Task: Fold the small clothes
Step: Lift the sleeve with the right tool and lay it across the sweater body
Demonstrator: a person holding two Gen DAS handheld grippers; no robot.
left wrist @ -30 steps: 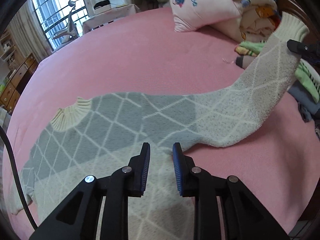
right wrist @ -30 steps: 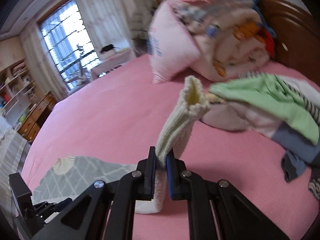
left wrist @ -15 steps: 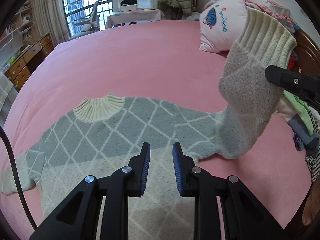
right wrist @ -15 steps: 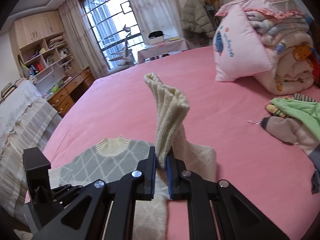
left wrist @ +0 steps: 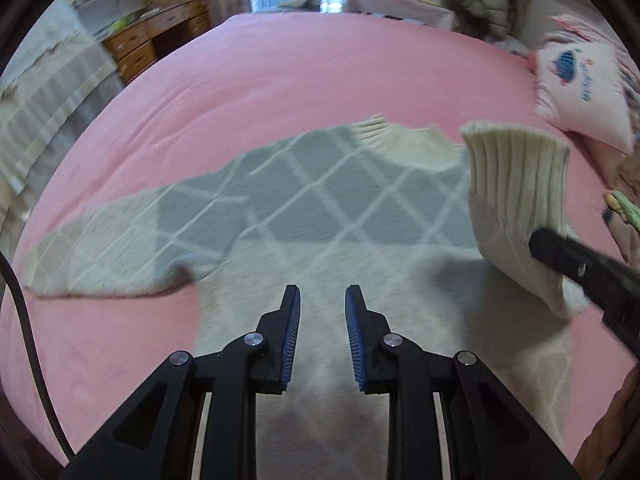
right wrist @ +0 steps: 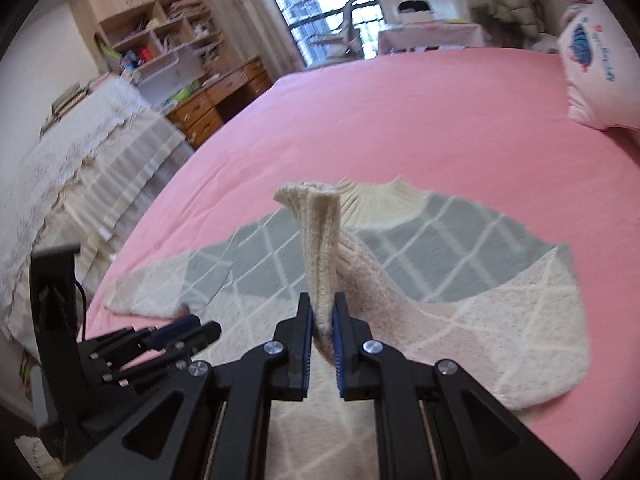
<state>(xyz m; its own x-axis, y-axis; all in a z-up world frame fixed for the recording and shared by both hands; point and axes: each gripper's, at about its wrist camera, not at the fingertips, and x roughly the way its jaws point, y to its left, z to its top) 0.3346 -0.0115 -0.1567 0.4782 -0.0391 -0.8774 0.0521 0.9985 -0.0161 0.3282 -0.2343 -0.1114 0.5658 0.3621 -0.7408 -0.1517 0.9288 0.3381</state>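
Right tongs (right wrist: 322,320) pinch the sweater's cuff (right wrist: 316,240) raised above the sweater (left wrist: 320,216) on the bed (left wrist: 320,80), while left tongs (left wrist: 322,320) hover agape, empty, over its hem.

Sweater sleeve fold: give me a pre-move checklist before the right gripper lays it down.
1. Right gripper shut on the sleeve: ok.
2. Sleeve carried over the sweater body: ok.
3. Left gripper open, holding nothing: ok.
4. Other sleeve flat on the bed: ok.
5. Hem edge aligned: cannot tell, hidden below the grippers.
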